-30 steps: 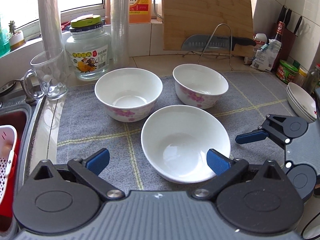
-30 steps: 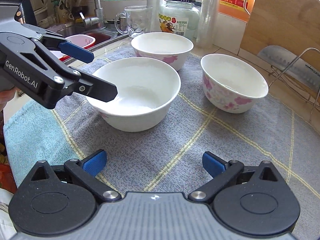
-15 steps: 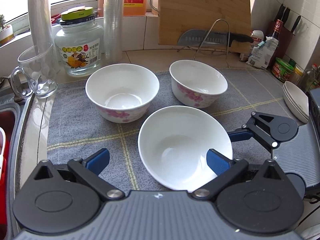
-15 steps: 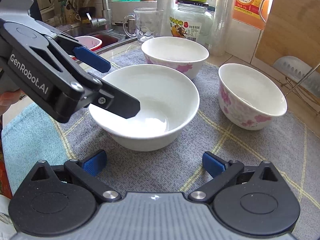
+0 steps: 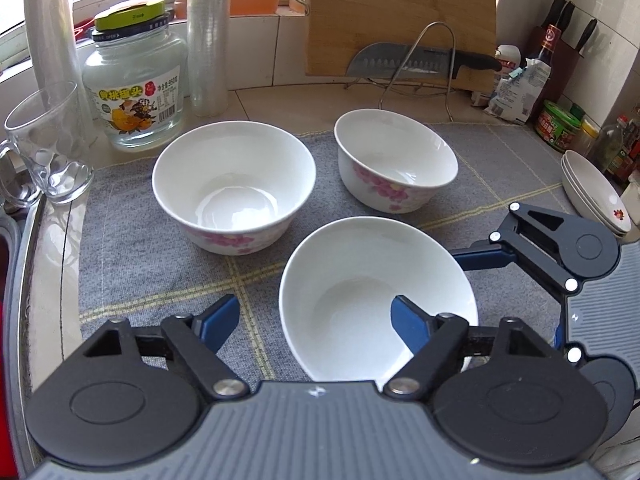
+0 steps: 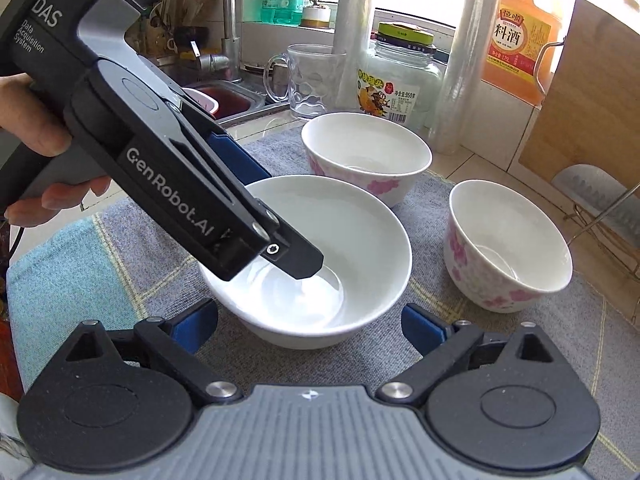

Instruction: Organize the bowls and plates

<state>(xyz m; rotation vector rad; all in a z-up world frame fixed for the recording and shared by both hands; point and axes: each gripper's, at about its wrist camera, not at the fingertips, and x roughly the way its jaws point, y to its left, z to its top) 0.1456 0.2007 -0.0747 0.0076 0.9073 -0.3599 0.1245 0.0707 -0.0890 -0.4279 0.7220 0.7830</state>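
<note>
L claw (image 5: pixel 314 320) closing astride plain bowl (image 5: pixel 360 280) rim.

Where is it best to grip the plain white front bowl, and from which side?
Take the plain white bowl by its rim wall, one finger inside and one outside, coming down from the near side. It stands upright, empty and too wide to span, with the flowered bowls behind it. The left tongs straddle its rim, jaws closing.
</note>
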